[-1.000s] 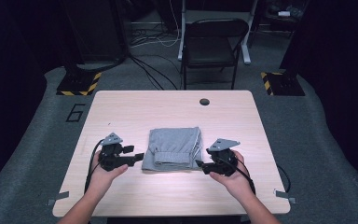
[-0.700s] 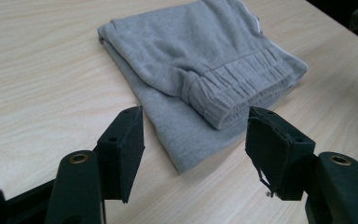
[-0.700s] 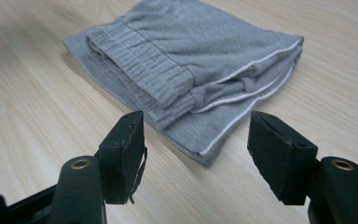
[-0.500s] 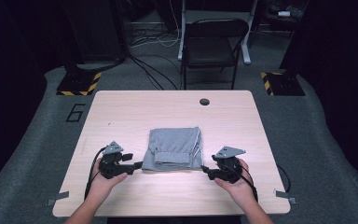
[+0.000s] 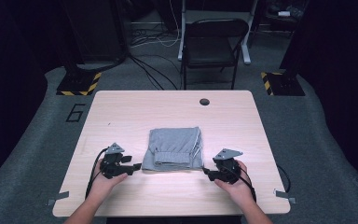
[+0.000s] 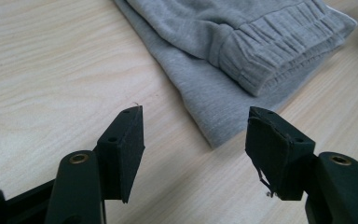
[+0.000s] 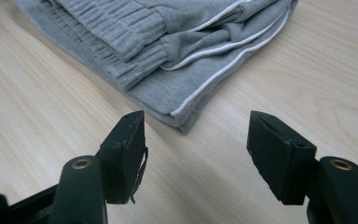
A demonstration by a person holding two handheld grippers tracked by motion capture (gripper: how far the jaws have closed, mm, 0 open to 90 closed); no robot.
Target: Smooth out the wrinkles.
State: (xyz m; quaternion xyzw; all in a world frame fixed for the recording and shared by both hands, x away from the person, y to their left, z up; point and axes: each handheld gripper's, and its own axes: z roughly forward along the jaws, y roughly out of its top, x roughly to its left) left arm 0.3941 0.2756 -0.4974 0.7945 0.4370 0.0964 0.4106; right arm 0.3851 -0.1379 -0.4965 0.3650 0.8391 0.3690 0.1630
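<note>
A folded grey garment [image 5: 175,148] with white piping and ribbed cuffs lies in the middle of the wooden table [image 5: 130,112]. My left gripper [image 5: 137,166] is low over the table at the garment's near left corner, jaws open and empty. The left gripper view has that corner of the garment [image 6: 223,100] just ahead of the gap between the jaws. My right gripper [image 5: 206,172] sits at the near right corner, open as well. In the right gripper view the piped corner of the garment [image 7: 177,93] lies just ahead of the empty jaws.
A round cable hole [image 5: 204,101] is in the table's far side. A black folding chair [image 5: 213,44] stands behind the table, with cables on the floor. Two yellow-and-black striped bases [image 5: 80,84] flank the far corners.
Both hands have come down toward the tabletop and slightly nearer the front edge. The jaws stay open and the garment has not moved.
</note>
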